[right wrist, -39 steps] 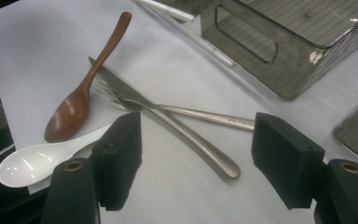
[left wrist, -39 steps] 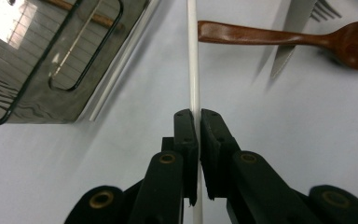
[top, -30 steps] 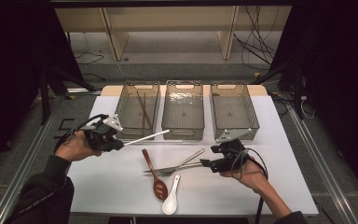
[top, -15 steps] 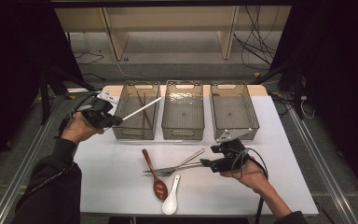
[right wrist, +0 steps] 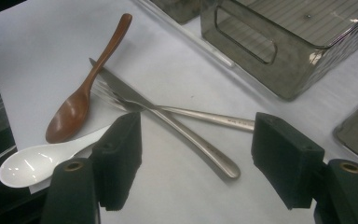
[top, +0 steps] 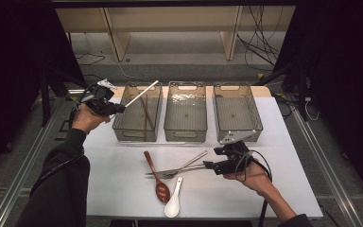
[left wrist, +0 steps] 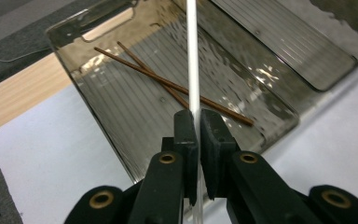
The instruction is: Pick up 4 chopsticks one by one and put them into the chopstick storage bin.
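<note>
Left gripper (top: 116, 108) pinches a white chopstick (top: 142, 93) slanted above the left bin (top: 137, 135), which holds two brown chopsticks (left wrist: 168, 84); right gripper (right wrist: 196, 163) spread wide, empty, above the crossed knife (right wrist: 135, 98) and fork (right wrist: 205, 119).

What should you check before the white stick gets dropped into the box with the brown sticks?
1. Grip: the left gripper is shut on the white chopstick. Ok.
2. Aim: the chopstick's far end hangs over the left bin, but it lies slanted across the rim. Not ok yet.
3. Room inside: two brown chopsticks lie crossed on the bin floor, with bare floor beside them. Ok.
4. Other hand: the right gripper is open, low over the fork and knife handles, far from the bin. Ok.
5. Height above the bin floor: cannot tell.
</note>
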A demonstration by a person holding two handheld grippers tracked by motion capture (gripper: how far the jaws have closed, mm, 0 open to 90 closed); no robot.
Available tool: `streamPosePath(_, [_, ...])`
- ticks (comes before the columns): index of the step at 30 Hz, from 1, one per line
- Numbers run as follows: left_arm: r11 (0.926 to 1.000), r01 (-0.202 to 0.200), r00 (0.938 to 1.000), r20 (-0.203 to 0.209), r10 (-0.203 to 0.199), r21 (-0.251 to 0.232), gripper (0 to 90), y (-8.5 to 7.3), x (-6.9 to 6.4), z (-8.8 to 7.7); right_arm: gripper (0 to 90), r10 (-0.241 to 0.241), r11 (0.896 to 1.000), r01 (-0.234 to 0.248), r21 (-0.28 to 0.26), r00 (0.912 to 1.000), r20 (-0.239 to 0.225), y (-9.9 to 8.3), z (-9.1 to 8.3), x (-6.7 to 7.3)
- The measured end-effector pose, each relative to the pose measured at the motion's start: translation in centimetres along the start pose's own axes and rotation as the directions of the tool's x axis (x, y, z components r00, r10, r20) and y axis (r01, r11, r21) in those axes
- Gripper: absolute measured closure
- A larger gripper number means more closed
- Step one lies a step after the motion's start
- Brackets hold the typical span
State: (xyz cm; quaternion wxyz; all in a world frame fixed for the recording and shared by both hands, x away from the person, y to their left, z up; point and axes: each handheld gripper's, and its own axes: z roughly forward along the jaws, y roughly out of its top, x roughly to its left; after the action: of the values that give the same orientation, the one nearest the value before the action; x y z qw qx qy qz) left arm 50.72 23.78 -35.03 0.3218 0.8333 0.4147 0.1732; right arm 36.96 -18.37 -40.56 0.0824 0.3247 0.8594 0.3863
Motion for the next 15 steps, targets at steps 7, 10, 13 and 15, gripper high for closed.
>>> streamPosePath(7, [0.9985, 0.048, 0.9978, -0.045, -0.049, -0.028, 85.5, 0.0, 1.1, 1.1, 34.2, -0.001, 1.0, 0.001, -0.001, 1.0, -0.001, 0.0, 0.0, 0.0])
streamPosePath(10, [0.9975, 0.065, 0.9964, -0.054, -0.066, -0.029, 85.4, 0.0, 1.4, 1.7, 34.2, -0.001, 1.0, 0.001, -0.001, 1.0, -0.002, 0.0, 0.0, 0.0])
streamPosePath(13, [0.9966, 0.078, 0.995, -0.06, -0.079, -0.028, 85.4, 0.0, 1.6, 2.1, 34.2, -0.001, 1.0, 0.001, -0.001, 1.0, -0.002, 0.0, 0.0, -0.1])
streamPosePath(15, [0.9967, 0.078, 0.9951, -0.059, -0.079, -0.023, 85.4, 0.0, 1.6, 2.4, 34.2, -0.003, 1.0, 0.003, -0.003, 1.0, -0.002, 0.0, 0.0, -0.1])
